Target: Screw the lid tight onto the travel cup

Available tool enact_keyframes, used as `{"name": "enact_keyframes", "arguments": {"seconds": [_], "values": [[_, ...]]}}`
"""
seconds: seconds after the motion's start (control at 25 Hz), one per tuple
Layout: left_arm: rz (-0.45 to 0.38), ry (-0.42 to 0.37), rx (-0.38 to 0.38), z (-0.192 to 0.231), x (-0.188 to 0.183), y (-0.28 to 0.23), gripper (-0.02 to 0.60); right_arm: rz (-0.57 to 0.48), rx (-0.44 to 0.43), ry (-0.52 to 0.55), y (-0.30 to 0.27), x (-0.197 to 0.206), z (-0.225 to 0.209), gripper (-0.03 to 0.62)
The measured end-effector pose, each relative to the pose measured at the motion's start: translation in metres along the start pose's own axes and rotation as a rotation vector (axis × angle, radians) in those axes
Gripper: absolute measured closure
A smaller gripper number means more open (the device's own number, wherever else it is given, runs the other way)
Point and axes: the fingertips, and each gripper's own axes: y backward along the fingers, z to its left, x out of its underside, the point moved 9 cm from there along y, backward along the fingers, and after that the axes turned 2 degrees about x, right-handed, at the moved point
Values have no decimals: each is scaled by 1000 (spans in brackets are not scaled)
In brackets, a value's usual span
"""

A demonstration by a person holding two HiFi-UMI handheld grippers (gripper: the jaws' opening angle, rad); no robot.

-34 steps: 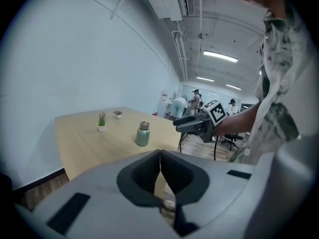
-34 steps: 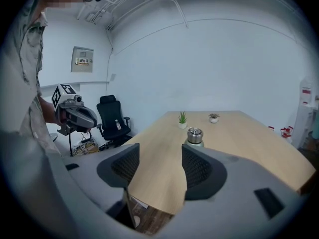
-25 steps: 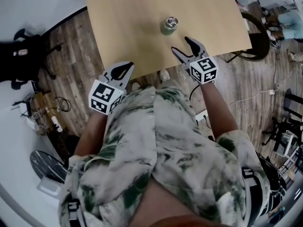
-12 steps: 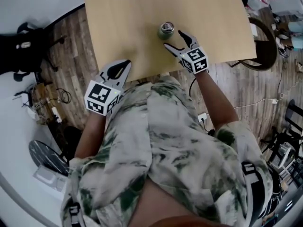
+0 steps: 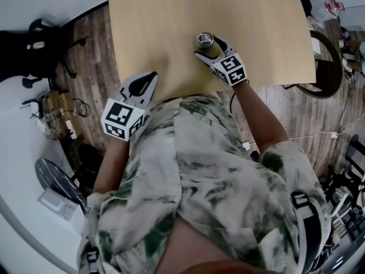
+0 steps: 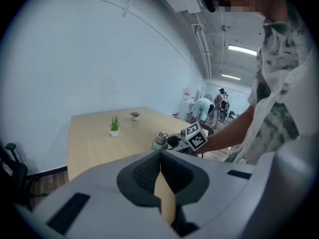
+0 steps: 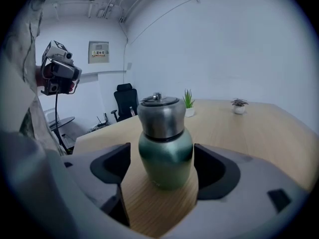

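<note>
The pale wooden worktop (image 5: 171,33) spreads wide, with open wood left of and beyond the cup. Your right gripper (image 5: 209,46) has just been opening: its jaws stand apart around the upright squat green metal travel cup (image 7: 165,156) with its steel lid (image 7: 159,114), unclamped. Your left gripper (image 5: 151,77), jaws together on nothing, hovers over the near edge. Only the right gripper view shows a second small potted plant (image 7: 239,105).

The travel cup (image 5: 205,39) stands upright on the table (image 5: 148,33) between the right gripper's (image 5: 209,47) spread jaws, which have just been opening. The left gripper (image 5: 149,80), jaws together, hangs well apart at the table's near edge.
</note>
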Motion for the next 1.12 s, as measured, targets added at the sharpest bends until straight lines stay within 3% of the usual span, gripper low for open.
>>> {"name": "enact_keyframes", "arguments": {"seconds": [0.52,0.96,1.12], "values": [[25,18,-53,2,-4,-2,558,3,-60,46,-33,-1,-5,201],[44,25,-37,2,-8,-16,558,-33,-92,37,-42,4,-9,191],[49,11,-35,3,-8,-19,558,-20,-66,64,-48,7,-7,187]]}}
